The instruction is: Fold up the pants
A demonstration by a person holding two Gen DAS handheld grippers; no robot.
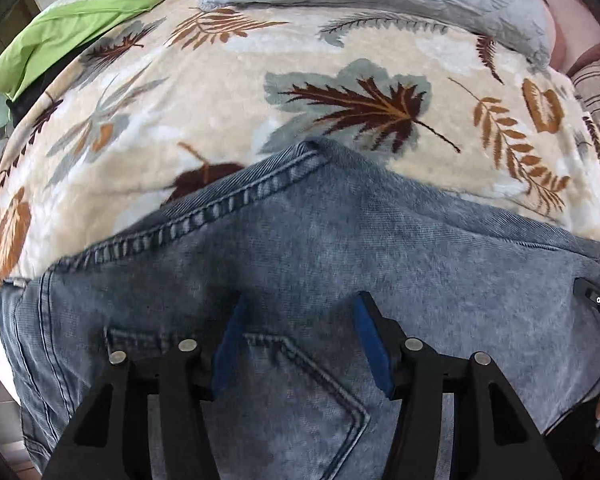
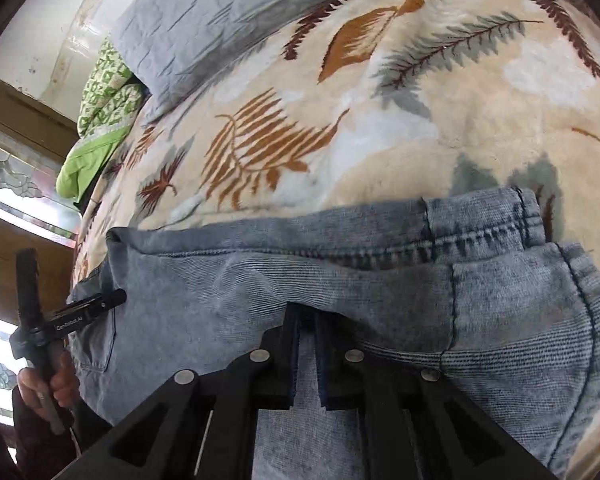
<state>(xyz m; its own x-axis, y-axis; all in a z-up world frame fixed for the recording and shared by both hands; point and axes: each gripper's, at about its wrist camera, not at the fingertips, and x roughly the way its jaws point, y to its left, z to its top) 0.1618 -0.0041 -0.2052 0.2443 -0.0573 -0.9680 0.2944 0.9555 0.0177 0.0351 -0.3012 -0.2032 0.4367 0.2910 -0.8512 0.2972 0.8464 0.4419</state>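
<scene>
While both tools work over the jeans [image 1: 340, 240], the garment lies on the leaf-print blanket [image 1: 220, 92] that covers the bed, already doubled, with a stitched seam edge running along its far side and a back pocket [image 1: 300, 380] facing up beneath my left gripper [image 1: 300, 328].

Tool state:
- Left gripper: fingers apart, blue pads [image 1: 368, 340] spread over the pocket area, nothing between them. I judge it to be hovering or resting on the denim, not gripping.
- Right gripper [image 2: 306, 320]: fingers drawn nearly together at a raised ridge of denim. A narrow gap shows between them; whether fabric is actually pinched there I cannot tell.

Failure risks, as I judge them:
1. Single-layer pickup. If the right fingers hold only the top layer, lifting will peel the fold open instead of carrying the whole stack.
2. Slip. Denim is heavy and stiff; a shallow bite at the ridge may pull free mid-lift and drop the fold askew.
3. Blanket capture. The plush blanket is soft and deforms under pressure. Closing the left fingers low may grab blanket pile along with denim and drag the bedding.
4. Uneven lift. One tool holding and one not would twist the garment and skew its edges.
5. Collision. The two tools work close together; the other gripper's body shows at the edge of each wrist view.
</scene>
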